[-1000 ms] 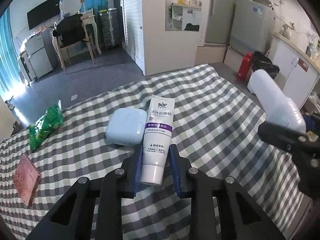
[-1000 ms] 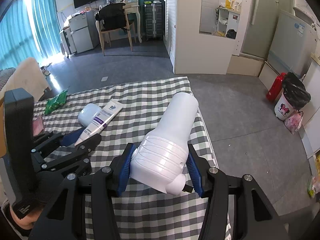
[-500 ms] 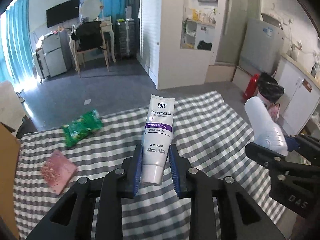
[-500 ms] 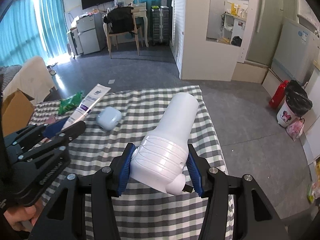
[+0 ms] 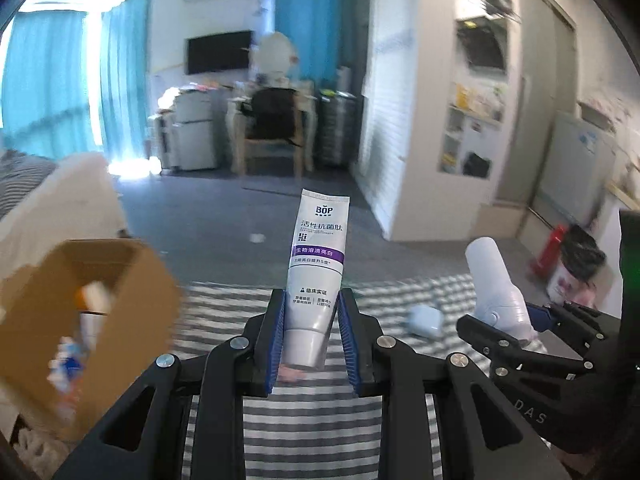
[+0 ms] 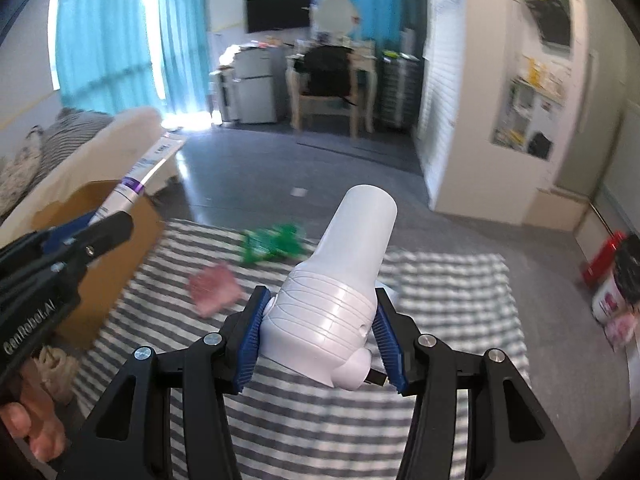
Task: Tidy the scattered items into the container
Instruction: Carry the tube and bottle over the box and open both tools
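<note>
Cardboard is the material of the container: a brown cardboard box (image 5: 120, 292) stands at the left edge of the bed, and some items already lie inside it, though blur hides what they are. So a part of the tidying seems done.

The left gripper (image 5: 312, 336) pinches a white toothpaste tube (image 5: 318, 264) near its cap end, the blue pads pressed on both sides, and the tube points up and away, in the air above the checked bedcover (image 5: 312, 432). It is near the box but not yet over the opening. The right gripper (image 6: 320, 340) holds a white hair dryer (image 6: 340, 292) by its wide ribbed body, with the jaws closed on it and the nozzle pointing forward. It is further from the box than the tube.

Three things remain on the cover: a pale blue case (image 5: 426, 320), a green packet (image 6: 276, 244) and a pink packet (image 6: 212, 284). All are apart from each other.

I judge the task to be about in the middle: two items are carried and must be dropped in the box, then three more must be collected.
</note>
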Demonstrator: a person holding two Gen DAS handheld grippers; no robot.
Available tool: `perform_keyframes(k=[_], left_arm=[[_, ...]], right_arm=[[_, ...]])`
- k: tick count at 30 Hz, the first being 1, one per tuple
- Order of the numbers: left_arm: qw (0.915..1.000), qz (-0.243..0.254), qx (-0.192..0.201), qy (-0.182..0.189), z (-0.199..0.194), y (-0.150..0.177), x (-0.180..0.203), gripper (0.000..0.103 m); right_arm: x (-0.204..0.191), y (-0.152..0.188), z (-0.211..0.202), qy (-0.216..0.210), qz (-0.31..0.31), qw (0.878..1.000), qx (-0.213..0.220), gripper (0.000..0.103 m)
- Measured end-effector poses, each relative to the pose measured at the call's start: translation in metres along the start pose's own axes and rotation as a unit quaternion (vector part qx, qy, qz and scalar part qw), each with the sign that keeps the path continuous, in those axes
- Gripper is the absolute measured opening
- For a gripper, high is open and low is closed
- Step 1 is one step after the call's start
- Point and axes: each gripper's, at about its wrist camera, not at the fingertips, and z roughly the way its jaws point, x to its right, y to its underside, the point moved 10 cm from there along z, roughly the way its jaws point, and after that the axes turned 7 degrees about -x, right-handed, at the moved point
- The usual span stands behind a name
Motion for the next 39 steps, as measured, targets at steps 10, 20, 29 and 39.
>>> perform_keyframes(k=[10, 20, 29, 39], left_arm=[[0.9880, -0.097, -0.001, -0.120, -0.013, 0.006, -0.182, 0.026], [0.9714, -0.134, -0.035, -0.193, -0.010, 0.034, -0.286, 0.064], [0.9618, -0.153, -0.018, -0.226, -0.038, 0.039, -0.326, 0.097], [0.9448, -0.192, 0.009, -0.266, -0.082, 0.052, -0.371, 0.102]], right_arm=[[-0.143, -0.047, 0.004, -0.081, -0.094, 0.992, 0.021, 0.051], [-0.270, -0.063, 0.033, -0.141, -0.175, 0.974, 0.011, 0.051], [-0.342, -0.056, 0.059, -0.183, -0.225, 0.957, -0.014, 0.051], [-0.376, -0.047, 0.082, -0.192, -0.252, 0.948, -0.038, 0.051]])
